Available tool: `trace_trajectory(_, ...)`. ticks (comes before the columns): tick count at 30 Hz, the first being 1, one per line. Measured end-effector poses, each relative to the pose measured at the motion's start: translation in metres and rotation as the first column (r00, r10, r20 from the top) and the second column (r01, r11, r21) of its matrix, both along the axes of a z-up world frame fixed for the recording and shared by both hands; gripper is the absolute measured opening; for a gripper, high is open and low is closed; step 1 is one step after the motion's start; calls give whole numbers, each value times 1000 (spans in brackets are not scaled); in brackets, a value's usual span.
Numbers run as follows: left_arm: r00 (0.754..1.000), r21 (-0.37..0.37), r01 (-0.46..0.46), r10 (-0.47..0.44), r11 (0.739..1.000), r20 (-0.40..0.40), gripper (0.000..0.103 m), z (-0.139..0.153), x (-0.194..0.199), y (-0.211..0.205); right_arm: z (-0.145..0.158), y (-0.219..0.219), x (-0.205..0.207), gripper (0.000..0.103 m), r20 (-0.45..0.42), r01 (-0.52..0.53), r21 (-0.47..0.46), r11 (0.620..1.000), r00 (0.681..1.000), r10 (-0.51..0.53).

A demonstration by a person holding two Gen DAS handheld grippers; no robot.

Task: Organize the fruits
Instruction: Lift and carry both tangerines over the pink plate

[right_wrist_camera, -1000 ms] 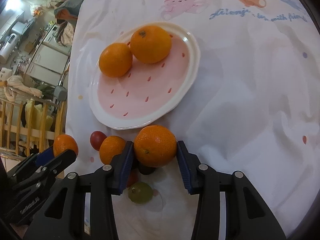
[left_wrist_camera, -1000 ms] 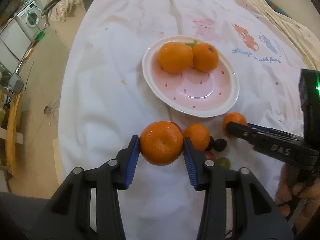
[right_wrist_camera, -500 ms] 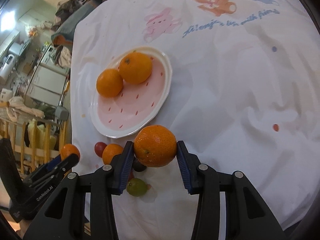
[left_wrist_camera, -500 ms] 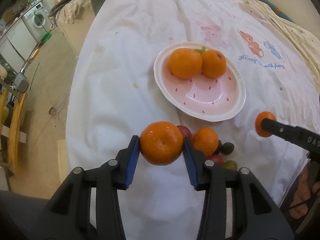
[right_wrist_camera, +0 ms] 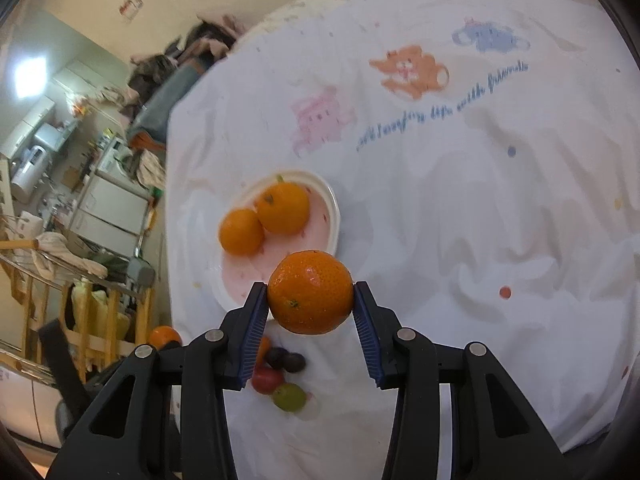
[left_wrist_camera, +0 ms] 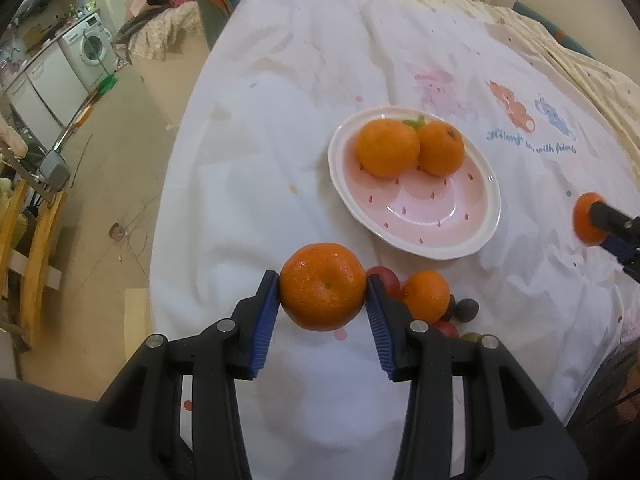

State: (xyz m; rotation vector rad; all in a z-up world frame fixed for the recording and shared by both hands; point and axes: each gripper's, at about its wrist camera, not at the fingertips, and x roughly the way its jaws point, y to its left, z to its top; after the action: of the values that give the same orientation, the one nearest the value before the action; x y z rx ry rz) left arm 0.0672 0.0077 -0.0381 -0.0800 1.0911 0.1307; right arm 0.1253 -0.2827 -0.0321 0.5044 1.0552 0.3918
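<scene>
Holding one orange (left_wrist_camera: 322,297) apiece, both tools are clamped across the fruit's middle: left tool (left_wrist_camera: 322,300), right tool (right_wrist_camera: 310,298). The plate (left_wrist_camera: 472,246) sits at one o'clock. Oranges seem firm, light, slightly slippery; squeeze gently.

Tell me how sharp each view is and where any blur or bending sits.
Left wrist view: sharp on the orange in the left tongs, edges bent by fisheye. Right wrist view: held orange sharp, tablecloth print and room smeared by motion blur.
</scene>
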Motion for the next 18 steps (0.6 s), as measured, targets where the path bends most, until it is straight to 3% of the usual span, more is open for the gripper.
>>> trace_trajectory(8, 999, -11, -20, 21, 1000, 40, 39, 22, 2, 8, 34, -21, -3, 45, 127, 5, 87, 996, 992, -16)
trace_trajectory(18, 994, -52, 11, -5, 999, 108, 39, 65, 35, 5, 47, -22, 20, 45, 141, -19, 112, 994, 990, 3)
